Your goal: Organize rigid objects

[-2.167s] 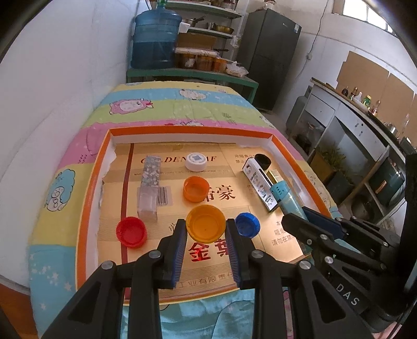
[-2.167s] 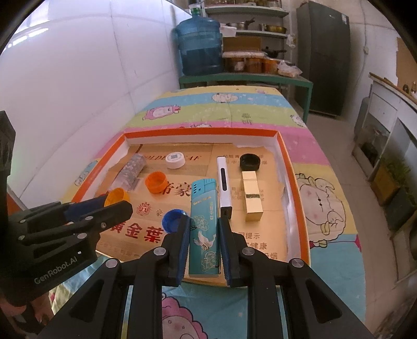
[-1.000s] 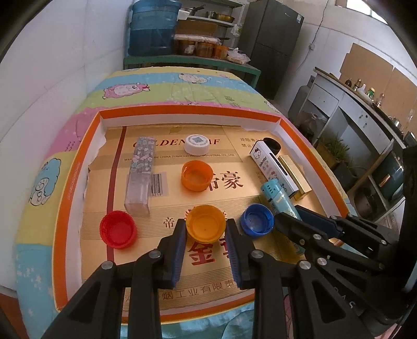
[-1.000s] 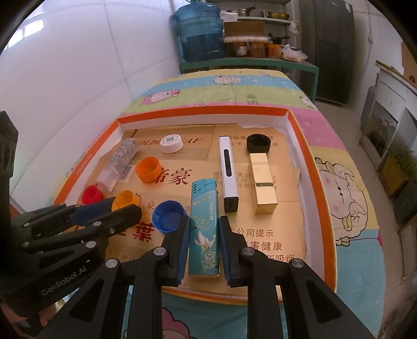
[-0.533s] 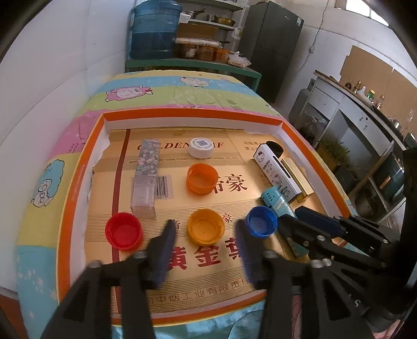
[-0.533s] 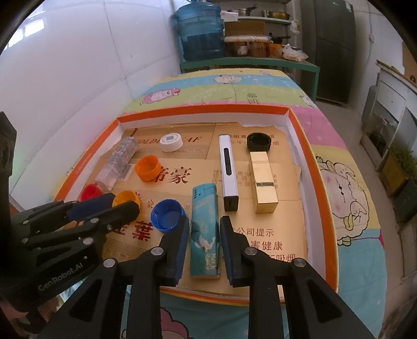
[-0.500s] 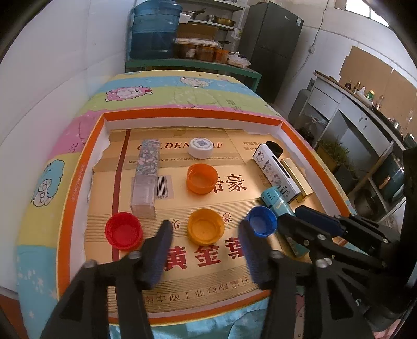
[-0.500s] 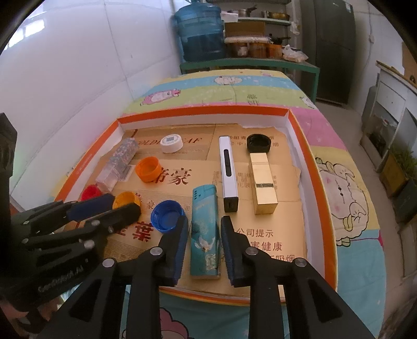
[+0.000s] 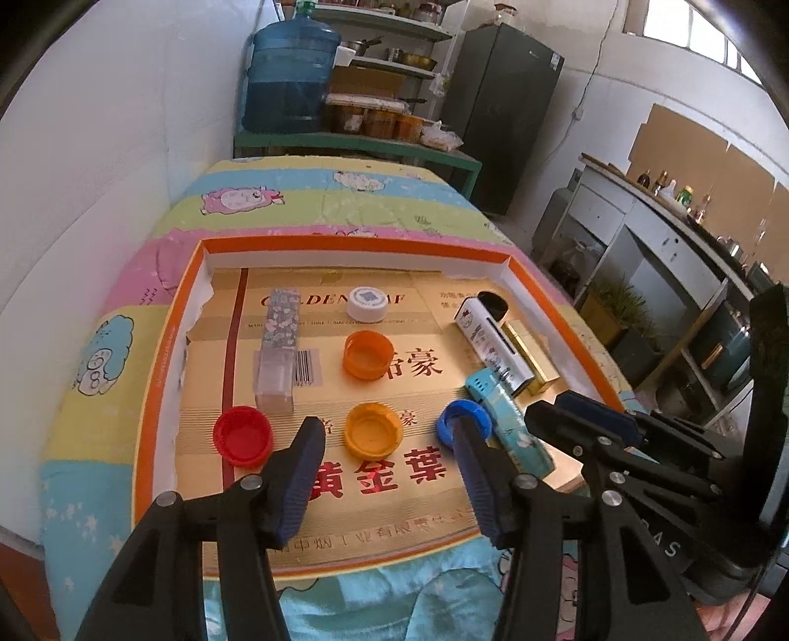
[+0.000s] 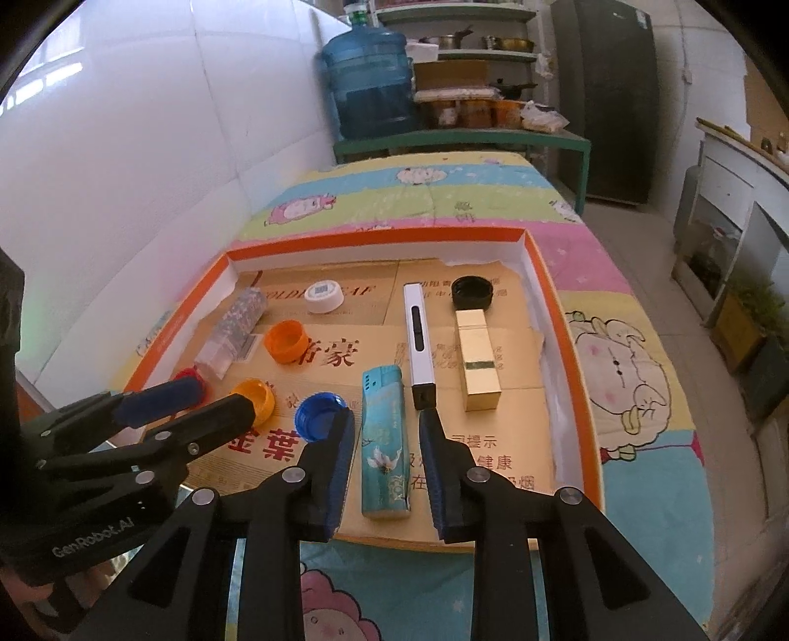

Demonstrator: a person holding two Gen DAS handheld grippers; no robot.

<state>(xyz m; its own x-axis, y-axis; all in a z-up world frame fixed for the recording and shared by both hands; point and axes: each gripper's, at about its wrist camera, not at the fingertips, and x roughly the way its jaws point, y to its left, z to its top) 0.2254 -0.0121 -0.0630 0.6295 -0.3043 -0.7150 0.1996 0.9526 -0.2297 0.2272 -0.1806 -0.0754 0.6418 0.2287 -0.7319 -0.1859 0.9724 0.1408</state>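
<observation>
Your left gripper (image 9: 387,446) stands spread around the yellow cap (image 9: 373,434); your right gripper (image 10: 386,441) straddles the teal lighter (image 10: 385,443), pads clear.

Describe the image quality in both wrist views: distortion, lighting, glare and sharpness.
Left wrist view: strong fisheye bending with dark corners; daylight from the upper-right window; soft sheen on the gold cardboard; the caps are sharp. Right wrist view: the same barrel warp; the white wall is bright with mild glare; the teal lighter is crisp; shadows are faint.
</observation>
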